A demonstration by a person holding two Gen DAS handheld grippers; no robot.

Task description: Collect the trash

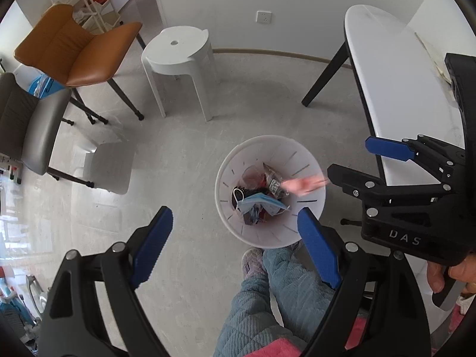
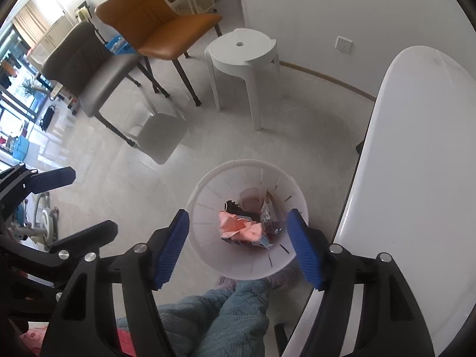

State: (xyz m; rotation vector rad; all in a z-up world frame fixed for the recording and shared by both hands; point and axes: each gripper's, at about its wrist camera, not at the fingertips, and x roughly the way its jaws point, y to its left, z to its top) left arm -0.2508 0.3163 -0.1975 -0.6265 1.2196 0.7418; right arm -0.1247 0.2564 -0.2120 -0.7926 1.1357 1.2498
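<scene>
A white slotted trash bin stands on the floor with several pieces of trash in it, among them a blue face mask. A pink crumpled paper is blurred in mid-air over the bin in the left wrist view; in the right wrist view it sits above the trash. My left gripper is open and empty, above the bin's near side. My right gripper is open and empty over the bin; it also shows in the left wrist view.
A white table stands right of the bin. A white stool, an orange chair and a grey chair stand beyond on the floor. The person's legs are below.
</scene>
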